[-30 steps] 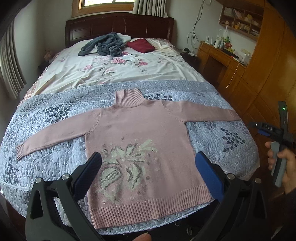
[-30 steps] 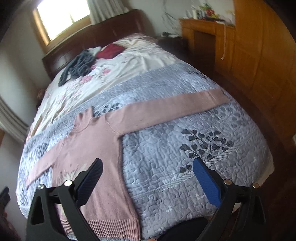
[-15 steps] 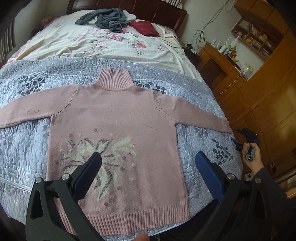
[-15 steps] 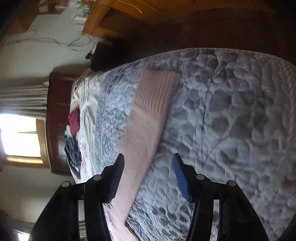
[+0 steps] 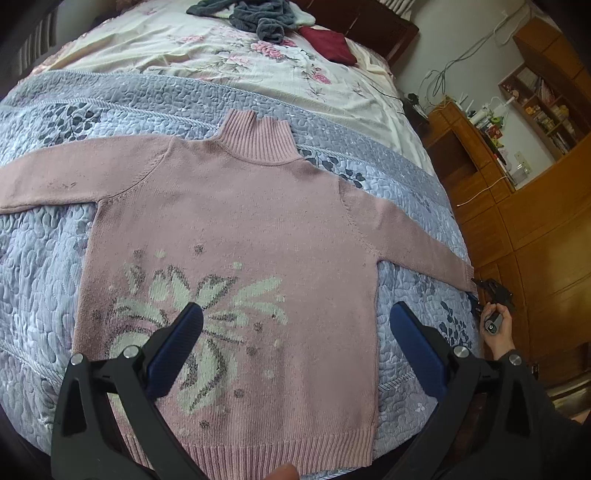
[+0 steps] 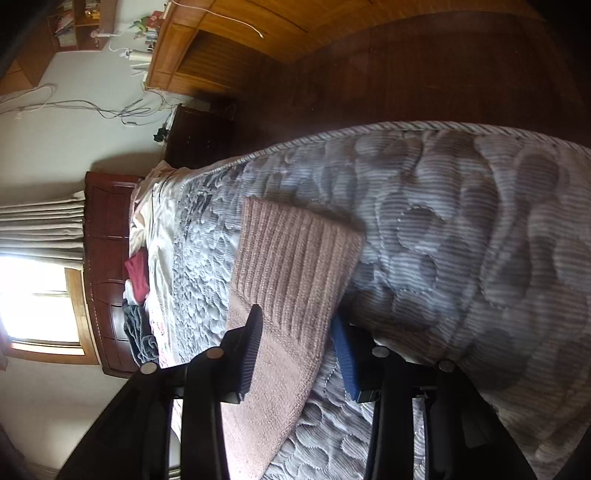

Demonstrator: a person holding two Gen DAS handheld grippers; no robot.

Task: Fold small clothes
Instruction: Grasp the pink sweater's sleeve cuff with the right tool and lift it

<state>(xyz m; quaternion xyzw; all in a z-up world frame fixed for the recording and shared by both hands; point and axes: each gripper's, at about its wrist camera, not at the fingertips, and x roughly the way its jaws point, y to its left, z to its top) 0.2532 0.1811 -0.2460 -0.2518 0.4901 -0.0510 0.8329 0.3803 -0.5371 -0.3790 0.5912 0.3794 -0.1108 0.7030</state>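
Note:
A pink knitted sweater (image 5: 236,229) with a pale leaf pattern lies flat, face up, on the grey quilted bedspread (image 5: 44,258), sleeves spread to both sides. My left gripper (image 5: 295,312) hovers open over the sweater's lower half, holding nothing. My right gripper (image 6: 295,326) is rolled sideways at the ribbed cuff (image 6: 295,251) of the right sleeve. Its two fingers stand on either side of the sleeve, which still lies flat between them. In the left wrist view a hand (image 5: 496,332) holds that right gripper (image 5: 491,295) at the bed's right edge, by the cuff (image 5: 467,271).
Grey clothes (image 5: 258,18) and a dark red garment (image 5: 328,44) lie near the headboard on a floral sheet (image 5: 184,48). Wooden cabinets (image 5: 535,221) and a cluttered desk (image 5: 480,125) stand right of the bed. Dark floor (image 6: 424,74) borders the bedspread's edge (image 6: 461,221).
The left gripper has come closer over the sweater and tilted down. The right gripper has dropped to the right sleeve cuff, rolled sideways, and its fingers have narrowed around the sleeve.

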